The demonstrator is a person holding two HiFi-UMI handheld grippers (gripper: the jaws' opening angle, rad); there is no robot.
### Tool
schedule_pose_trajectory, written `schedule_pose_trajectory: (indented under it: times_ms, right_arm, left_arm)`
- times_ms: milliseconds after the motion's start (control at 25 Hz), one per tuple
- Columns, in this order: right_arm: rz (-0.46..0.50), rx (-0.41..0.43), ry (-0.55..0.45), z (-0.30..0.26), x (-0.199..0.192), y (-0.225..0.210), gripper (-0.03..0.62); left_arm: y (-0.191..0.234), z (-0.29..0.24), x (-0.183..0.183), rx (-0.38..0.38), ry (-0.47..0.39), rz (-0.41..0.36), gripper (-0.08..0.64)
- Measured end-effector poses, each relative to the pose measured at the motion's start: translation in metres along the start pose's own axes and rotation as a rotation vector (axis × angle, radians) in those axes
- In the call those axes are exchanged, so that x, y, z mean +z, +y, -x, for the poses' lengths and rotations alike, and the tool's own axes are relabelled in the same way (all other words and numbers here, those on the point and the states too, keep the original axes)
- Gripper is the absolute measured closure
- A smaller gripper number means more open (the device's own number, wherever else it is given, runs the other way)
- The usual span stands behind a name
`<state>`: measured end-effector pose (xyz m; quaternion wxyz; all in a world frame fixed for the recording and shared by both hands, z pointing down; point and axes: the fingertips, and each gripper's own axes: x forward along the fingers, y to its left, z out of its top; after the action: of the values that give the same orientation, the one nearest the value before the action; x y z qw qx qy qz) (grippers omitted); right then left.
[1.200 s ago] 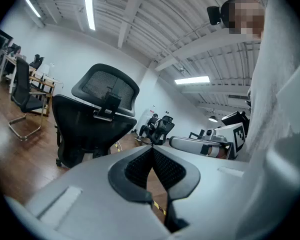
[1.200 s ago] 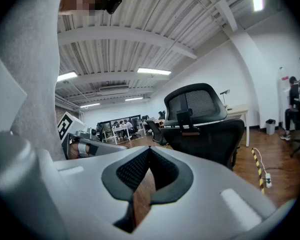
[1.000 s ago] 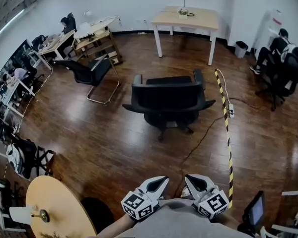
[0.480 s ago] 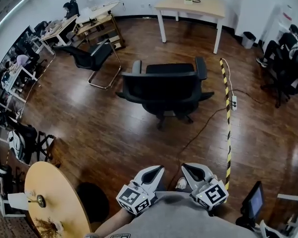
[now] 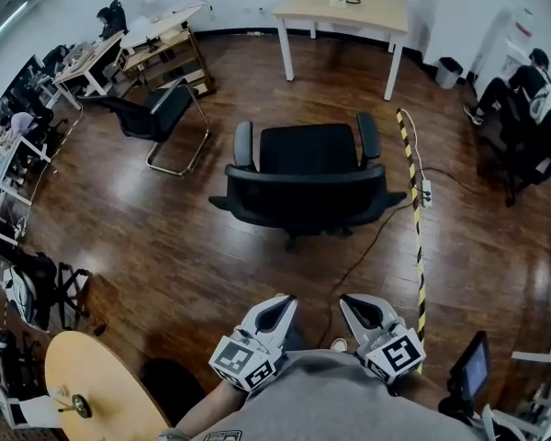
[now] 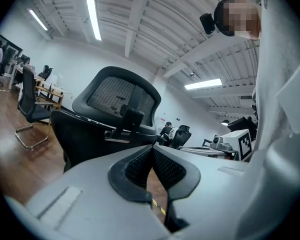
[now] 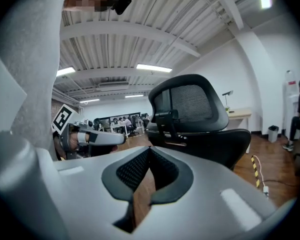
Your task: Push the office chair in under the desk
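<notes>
A black office chair [image 5: 308, 184] stands on the wood floor in the middle of the room, its backrest toward me and its seat toward the light wooden desk [image 5: 342, 9] at the far wall. The chair's mesh back [image 6: 119, 98] fills the left gripper view, and the same mesh back [image 7: 197, 104] shows in the right gripper view. My left gripper [image 5: 281, 307] and right gripper [image 5: 356, 306] are both shut and empty, held side by side close to my body, well short of the chair.
A yellow-black floor strip [image 5: 415, 223] and a cable with a power strip [image 5: 426, 191] run right of the chair. A black sled-base chair [image 5: 161, 115] stands at left. People sit at desks on the left and far right. A round wooden table [image 5: 101, 389] is at the lower left.
The chair and desk have come nearer and lower in the head view as I moved forward. Both grippers stayed shut and kept their places near my body.
</notes>
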<state>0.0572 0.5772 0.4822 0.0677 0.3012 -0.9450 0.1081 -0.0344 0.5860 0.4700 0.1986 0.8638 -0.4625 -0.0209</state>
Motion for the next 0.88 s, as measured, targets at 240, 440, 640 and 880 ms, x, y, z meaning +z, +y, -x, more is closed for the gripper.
schedule_pose_trajectory:
  times_ms: [240,440,640,880]
  right_arm:
    - [0.005,-0.123,0.014,-0.060,0.021,-0.004,0.588]
    - [0.008,-0.228,0.000,-0.090,0.039,-0.010,0.587]
    - [0.014,-0.278,0.007,-0.095,0.045,-0.019,0.588]
    - [0.020,-0.302,-0.017,-0.095,0.057,-0.034,0.587]
  left_arm:
    - [0.073,-0.011,0.039,-0.089,0.033,0.001,0.554]
    - [0.114,-0.020,0.064,-0.150,0.052,-0.019,0.554]
    - [0.119,-0.032,0.076,-0.198,0.041,-0.032,0.554]
    - [0.124,-0.041,0.085,-0.193,0.035,-0.040,0.554]
